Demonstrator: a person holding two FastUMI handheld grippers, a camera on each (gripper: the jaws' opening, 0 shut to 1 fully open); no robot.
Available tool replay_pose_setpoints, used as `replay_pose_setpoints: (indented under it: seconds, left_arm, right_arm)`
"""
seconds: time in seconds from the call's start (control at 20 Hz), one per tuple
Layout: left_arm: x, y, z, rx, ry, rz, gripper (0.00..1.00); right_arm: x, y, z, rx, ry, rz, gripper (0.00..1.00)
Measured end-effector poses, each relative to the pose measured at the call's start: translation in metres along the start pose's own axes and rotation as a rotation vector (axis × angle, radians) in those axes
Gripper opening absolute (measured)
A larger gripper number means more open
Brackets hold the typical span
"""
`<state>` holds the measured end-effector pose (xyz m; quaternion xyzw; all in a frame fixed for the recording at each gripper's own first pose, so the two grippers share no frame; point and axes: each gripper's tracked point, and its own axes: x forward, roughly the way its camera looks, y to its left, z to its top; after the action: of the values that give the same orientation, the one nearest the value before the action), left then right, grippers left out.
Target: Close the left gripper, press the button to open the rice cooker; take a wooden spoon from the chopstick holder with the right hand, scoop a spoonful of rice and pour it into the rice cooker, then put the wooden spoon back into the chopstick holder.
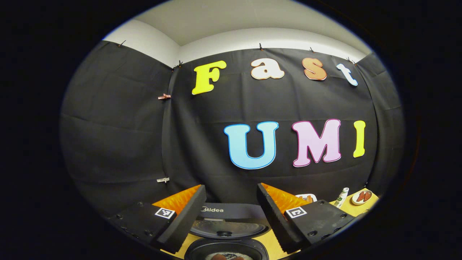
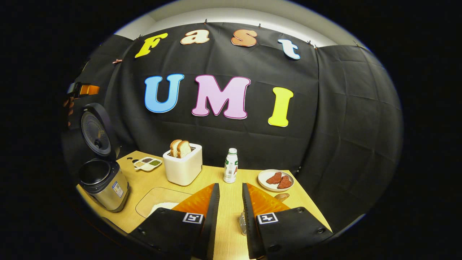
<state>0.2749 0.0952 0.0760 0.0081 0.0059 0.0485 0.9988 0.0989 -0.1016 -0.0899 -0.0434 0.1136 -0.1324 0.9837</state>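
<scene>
Lid of rice cooker [image 2: 103, 177] standing open, so button step judged done. Left gripper [image 1: 231, 213] hovering above the open pot, jaws parted, gripping nothing. Right gripper [image 2: 231, 216] also parted and empty, facing the table [image 2: 231, 187]. Wooden spoon [image 2: 281, 196] peeking just past its right finger, chopstick holder [image 2: 242, 222] showing between the fingers. Rice [image 2: 162, 206] lying ahead-left. Fetching, scooping, pouring, returning all remaining.
</scene>
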Motion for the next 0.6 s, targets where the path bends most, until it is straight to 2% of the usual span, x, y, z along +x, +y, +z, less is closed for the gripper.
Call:
replay_pose_setpoints:
  seconds: [0.35,0.6]
  left_arm:
    - [0.04,0.001,-0.016,0.05,0.08,-0.02,0.96]
    - [0.036,0.007,-0.036,-0.02,0.133,-0.02,0.95]
  right_arm:
    - [0.0,0.005,0.009,-0.009,-0.022,-0.007,0.4]
    - [0.001,0.011,0.009,-0.009,-0.019,0.004,0.4]
